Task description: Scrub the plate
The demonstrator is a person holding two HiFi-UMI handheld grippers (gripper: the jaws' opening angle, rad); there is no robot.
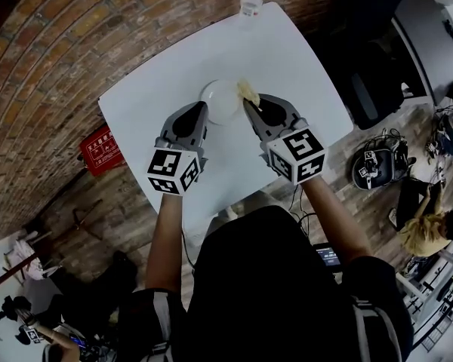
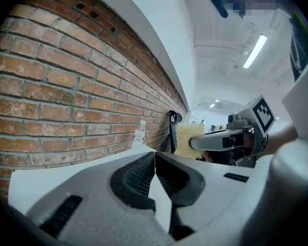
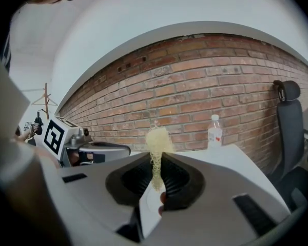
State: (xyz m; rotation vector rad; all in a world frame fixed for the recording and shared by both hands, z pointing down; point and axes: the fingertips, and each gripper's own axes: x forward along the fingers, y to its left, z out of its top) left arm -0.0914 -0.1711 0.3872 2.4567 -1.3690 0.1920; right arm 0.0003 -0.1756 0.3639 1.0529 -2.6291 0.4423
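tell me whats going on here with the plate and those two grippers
A person is working two handheld grippers over a white plate on a white table. The right gripper pinches a yellow scrub pad at the plate's right rim. The left gripper, fingers shut, sits at the plate's left rim, apparently steadying it.

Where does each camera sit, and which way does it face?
Head view: on the person's head, facing down at table, plate, arms, left gripper, right gripper.
Left gripper view: on left gripper, along its shut jaws toward brick wall.
Right gripper view: on right gripper, along jaws clamping sponge, toward that wall.
Shared: both gripper views show the bottle.
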